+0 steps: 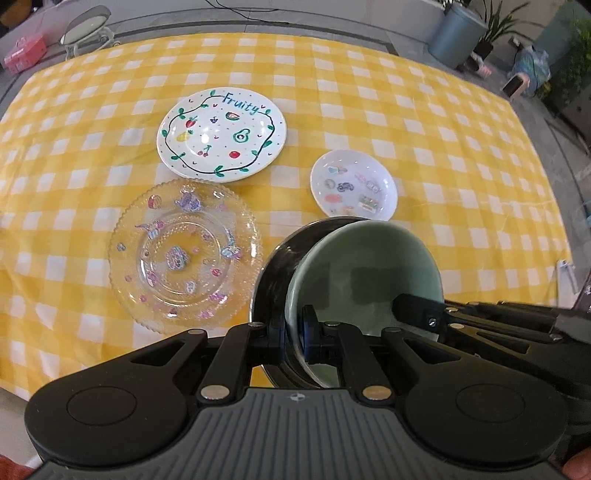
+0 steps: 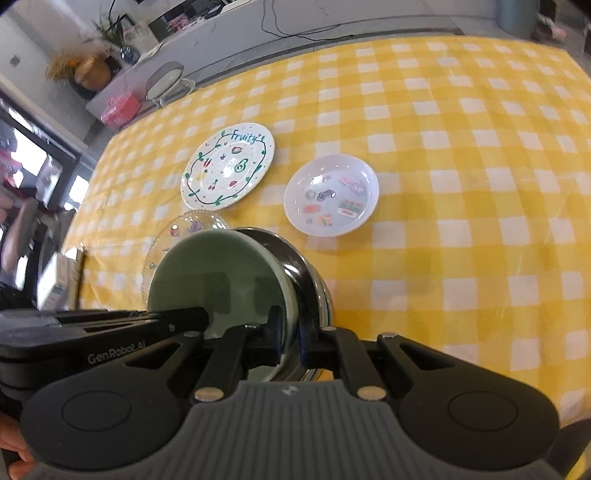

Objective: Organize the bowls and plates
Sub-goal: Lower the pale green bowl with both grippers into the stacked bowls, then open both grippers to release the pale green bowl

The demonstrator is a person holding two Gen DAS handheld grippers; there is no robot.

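Observation:
A pale green bowl (image 1: 362,266) sits nested in a dark metal bowl (image 1: 275,280). My left gripper (image 1: 293,338) is shut on their left rims; my right gripper (image 2: 291,339) is shut on the rims at the opposite side of the green bowl (image 2: 218,273) and metal bowl (image 2: 310,280). The right gripper's finger (image 1: 421,304) shows inside the bowl in the left wrist view. A white "Fruity" plate (image 1: 221,134) (image 2: 229,166), a clear glass patterned plate (image 1: 184,254) (image 2: 188,227) and a small white dish with stickers (image 1: 354,184) (image 2: 332,194) lie on the table.
The table carries a yellow-and-white checked cloth (image 1: 443,147) (image 2: 480,184). Beyond its far edge stand a round mirror (image 1: 86,27), a pink box (image 1: 24,53) and a grey bin (image 1: 458,33) with plants beside it.

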